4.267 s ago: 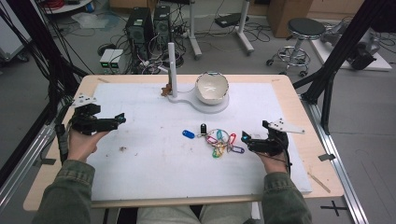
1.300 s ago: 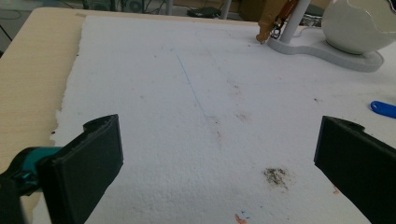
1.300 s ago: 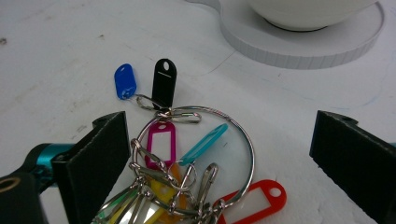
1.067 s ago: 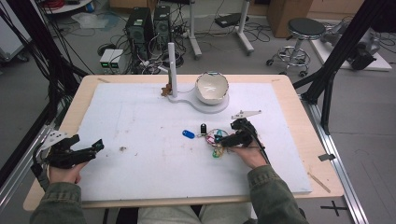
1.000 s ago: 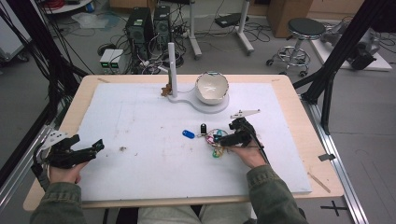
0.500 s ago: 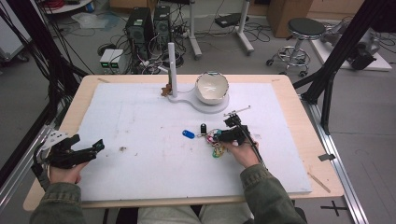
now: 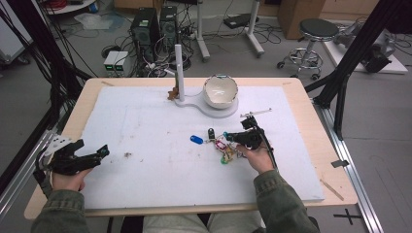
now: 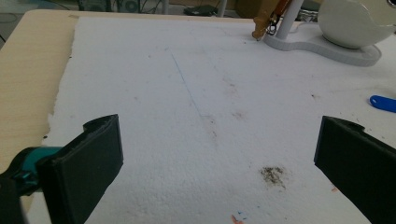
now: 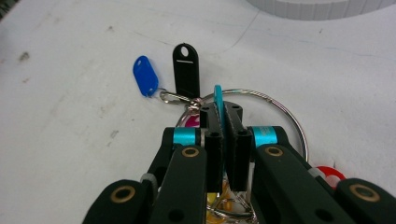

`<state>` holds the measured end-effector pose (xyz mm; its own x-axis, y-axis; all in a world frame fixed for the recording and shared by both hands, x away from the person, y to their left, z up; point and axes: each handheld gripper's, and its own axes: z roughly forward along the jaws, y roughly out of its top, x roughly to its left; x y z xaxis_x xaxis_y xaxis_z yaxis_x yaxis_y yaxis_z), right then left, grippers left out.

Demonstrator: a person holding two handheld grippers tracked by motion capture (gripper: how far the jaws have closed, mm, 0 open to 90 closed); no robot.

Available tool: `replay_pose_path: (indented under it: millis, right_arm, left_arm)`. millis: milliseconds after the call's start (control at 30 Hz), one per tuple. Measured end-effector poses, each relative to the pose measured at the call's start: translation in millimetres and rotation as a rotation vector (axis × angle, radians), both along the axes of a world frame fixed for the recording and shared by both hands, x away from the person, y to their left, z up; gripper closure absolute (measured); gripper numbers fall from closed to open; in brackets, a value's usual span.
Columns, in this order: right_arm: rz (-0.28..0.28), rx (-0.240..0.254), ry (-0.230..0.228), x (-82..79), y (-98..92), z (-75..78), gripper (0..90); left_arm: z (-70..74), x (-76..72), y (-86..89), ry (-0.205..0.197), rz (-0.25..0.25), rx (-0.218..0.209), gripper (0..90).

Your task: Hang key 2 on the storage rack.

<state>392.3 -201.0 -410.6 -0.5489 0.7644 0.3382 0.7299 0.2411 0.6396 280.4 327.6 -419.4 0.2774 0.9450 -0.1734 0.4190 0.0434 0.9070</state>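
A bunch of coloured key tags (image 7: 224, 148) on a metal ring (image 9: 280, 105) lies on the white foam mat (image 7: 160, 121), right of centre. My right gripper (image 7: 228, 137) reaches into it from the right. Its jaws have just been closing and now pinch a teal tag (image 9: 217, 105) edge-on between the pads. A blue tag (image 9: 145, 76) and a black tag (image 9: 186, 67) trail from the ring just beyond the tips. My left gripper (image 7: 99, 153) rests at the mat's front left, open, with only bare mat between its pads (image 8: 93, 154).
A white bowl (image 7: 220, 91) sits on a white base with an upright post (image 7: 179, 73) at the back middle. A small brown object (image 7: 172, 93) stands beside the post. A dark smudge (image 8: 274, 174) marks the mat ahead of the left gripper.
The right hand came in from the right side of the mat to the key bunch and edged left over it. The left hand drew back to the front left corner, then stayed still.
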Motion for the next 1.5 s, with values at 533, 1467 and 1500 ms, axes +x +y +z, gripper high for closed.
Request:
replay_pose_path:
  millis: [533,1467,1500]
  right_arm:
    - [0.037,0.156,-0.06,-8.4,-5.4,22.9,88.0]
    - [0.073,0.187,-0.149,17.2,13.1,115.1,88.0]
    - [0.072,0.188,-0.152,17.5,14.5,118.2,88.0]
  left_arm:
    - [0.6,0.4,0.5,-0.01,-0.003,-0.031,1.7]
    - [0.6,0.7,-0.8,-0.008,-0.017,-0.051,1.7]
    - [0.7,0.4,-0.8,-0.007,-0.016,-0.051,1.7]
